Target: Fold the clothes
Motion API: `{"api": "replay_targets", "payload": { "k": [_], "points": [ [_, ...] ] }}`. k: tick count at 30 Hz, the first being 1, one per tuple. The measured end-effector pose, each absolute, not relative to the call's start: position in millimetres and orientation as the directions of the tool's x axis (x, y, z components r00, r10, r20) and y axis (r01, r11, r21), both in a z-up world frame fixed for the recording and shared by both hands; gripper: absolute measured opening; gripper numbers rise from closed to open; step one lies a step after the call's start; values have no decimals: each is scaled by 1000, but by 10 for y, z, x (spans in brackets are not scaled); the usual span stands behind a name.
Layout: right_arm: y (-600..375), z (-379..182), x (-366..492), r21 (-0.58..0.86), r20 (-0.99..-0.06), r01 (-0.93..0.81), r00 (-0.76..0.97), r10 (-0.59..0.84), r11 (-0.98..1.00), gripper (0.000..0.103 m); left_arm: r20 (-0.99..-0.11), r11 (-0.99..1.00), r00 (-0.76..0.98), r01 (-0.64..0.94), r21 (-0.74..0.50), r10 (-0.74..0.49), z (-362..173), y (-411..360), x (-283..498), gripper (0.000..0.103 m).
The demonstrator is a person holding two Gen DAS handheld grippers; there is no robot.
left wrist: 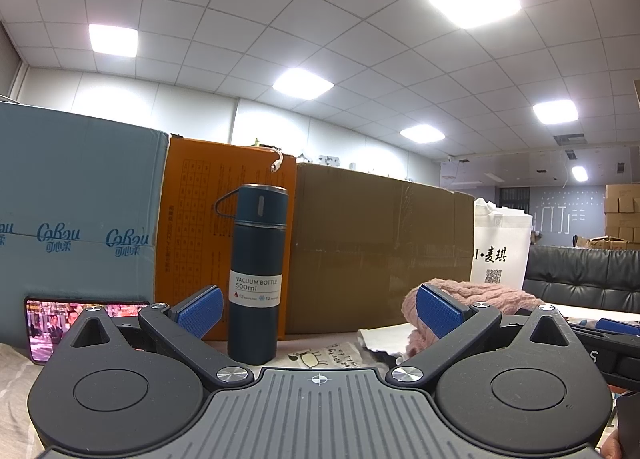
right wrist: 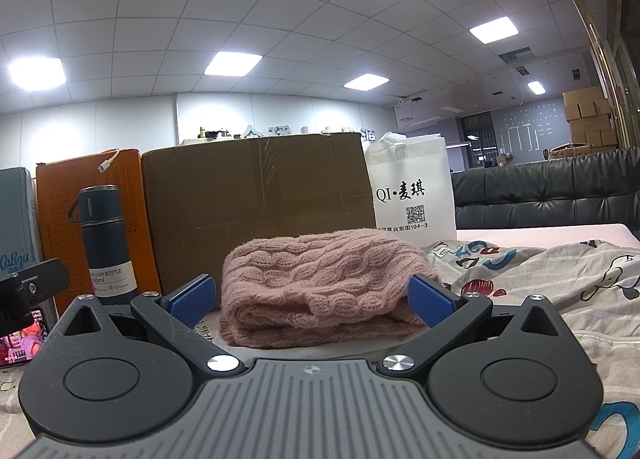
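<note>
A pink cable-knit sweater [right wrist: 316, 287] lies folded in a thick bundle on the bed. My right gripper [right wrist: 312, 305] stands open just in front of it, its blue pads [right wrist: 192, 301] spread about as wide as the bundle and holding nothing. In the left wrist view the same sweater [left wrist: 480, 295] shows at the right, partly behind one blue pad [left wrist: 438, 311]. My left gripper [left wrist: 318, 311] is open too and faces a dark blue vacuum bottle [left wrist: 258, 271], with nothing between its fingers.
A row of boxes stands behind: light blue [left wrist: 80, 211], orange [left wrist: 196, 227], brown cardboard [right wrist: 256, 199]. A white bag [right wrist: 412, 191] is at the right, with a black sofa [right wrist: 540, 191] beyond. A phone [left wrist: 44, 323] leans at the left. A cartoon-print sheet [right wrist: 560, 283] covers the bed.
</note>
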State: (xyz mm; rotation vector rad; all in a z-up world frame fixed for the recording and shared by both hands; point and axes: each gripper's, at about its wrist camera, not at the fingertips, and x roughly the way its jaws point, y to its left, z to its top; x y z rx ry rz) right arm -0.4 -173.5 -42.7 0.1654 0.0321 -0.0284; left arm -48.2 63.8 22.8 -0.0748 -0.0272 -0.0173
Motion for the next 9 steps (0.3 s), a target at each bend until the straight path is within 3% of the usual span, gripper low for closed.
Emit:
{"api": "replay_targets", "payload": {
  "k": [9],
  "points": [
    [-1738, -425, -8, 163, -36, 30, 999, -25, 986, 103, 29, 997, 999, 18, -74, -16, 233, 629, -472, 103]
  ]
}}
